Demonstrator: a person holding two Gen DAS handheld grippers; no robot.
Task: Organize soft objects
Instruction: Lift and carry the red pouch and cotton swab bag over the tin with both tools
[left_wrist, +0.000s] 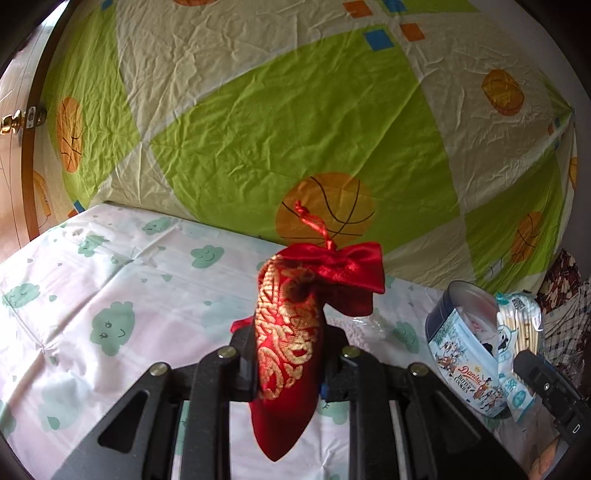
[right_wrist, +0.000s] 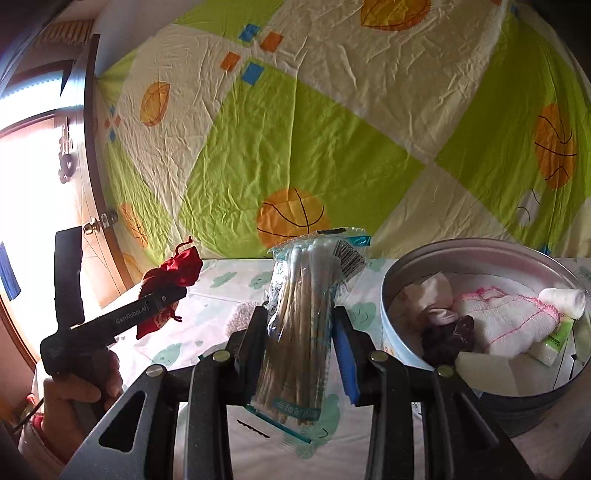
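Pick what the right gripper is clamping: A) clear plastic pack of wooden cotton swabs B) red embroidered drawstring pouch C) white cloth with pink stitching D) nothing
A: the right gripper is shut on the clear plastic pack of wooden cotton swabs; the left gripper holds the red embroidered drawstring pouch.

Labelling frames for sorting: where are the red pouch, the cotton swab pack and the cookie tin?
red pouch (left_wrist: 288, 343), left wrist view, embroidered side.
cotton swab pack (right_wrist: 299, 317), right wrist view, middle of wrapper.
cookie tin (right_wrist: 480, 245), right wrist view, far rim.
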